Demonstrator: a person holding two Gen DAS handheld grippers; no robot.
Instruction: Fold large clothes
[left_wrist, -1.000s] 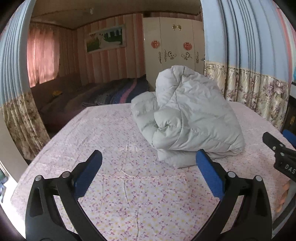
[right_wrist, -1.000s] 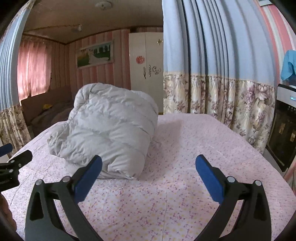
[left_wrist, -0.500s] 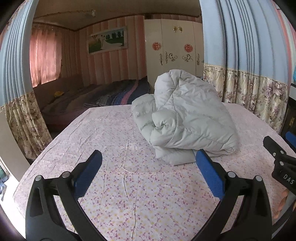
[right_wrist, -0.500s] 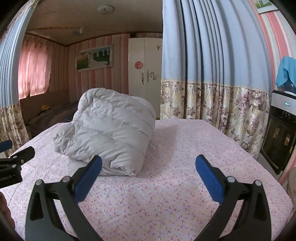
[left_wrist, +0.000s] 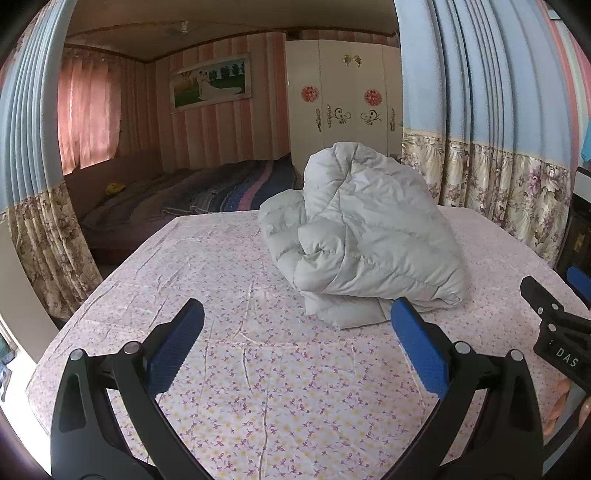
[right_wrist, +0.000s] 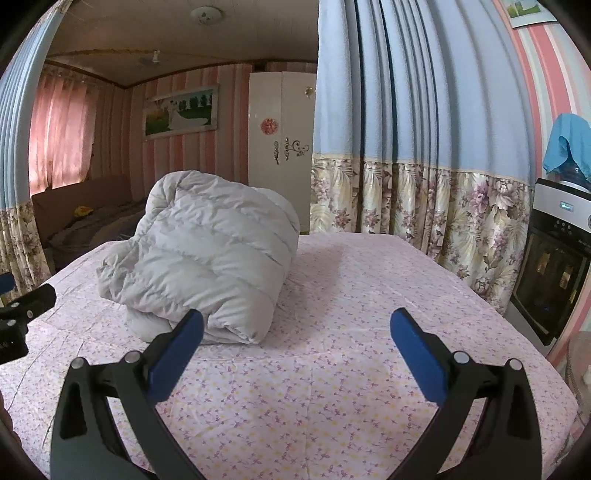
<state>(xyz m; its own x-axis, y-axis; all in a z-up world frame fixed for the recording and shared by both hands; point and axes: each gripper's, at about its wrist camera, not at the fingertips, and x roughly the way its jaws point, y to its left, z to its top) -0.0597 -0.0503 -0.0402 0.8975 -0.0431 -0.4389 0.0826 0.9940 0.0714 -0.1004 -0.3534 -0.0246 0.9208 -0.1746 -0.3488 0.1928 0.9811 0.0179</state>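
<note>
A pale grey puffy down jacket (left_wrist: 365, 236) lies bundled in a folded heap on the floral pink sheet of the table (left_wrist: 229, 280). It also shows in the right wrist view (right_wrist: 210, 262). My left gripper (left_wrist: 295, 325) is open and empty, held back from the bundle's near left side. My right gripper (right_wrist: 295, 328) is open and empty, held back from the bundle's near right side. The right gripper's tip shows at the right edge of the left wrist view (left_wrist: 554, 317). The left gripper's tip shows at the left edge of the right wrist view (right_wrist: 26, 306).
Blue and floral curtains (right_wrist: 417, 155) hang behind the table on the right. A dark appliance (right_wrist: 554, 266) stands by the table's right edge. A bed with a striped blanket (left_wrist: 207, 195) and a white wardrobe (left_wrist: 343, 107) lie beyond the far edge.
Both grippers have pulled back and risen from the bundle, which now looks smaller and farther. The jacket has not moved. Both grippers stay open.
</note>
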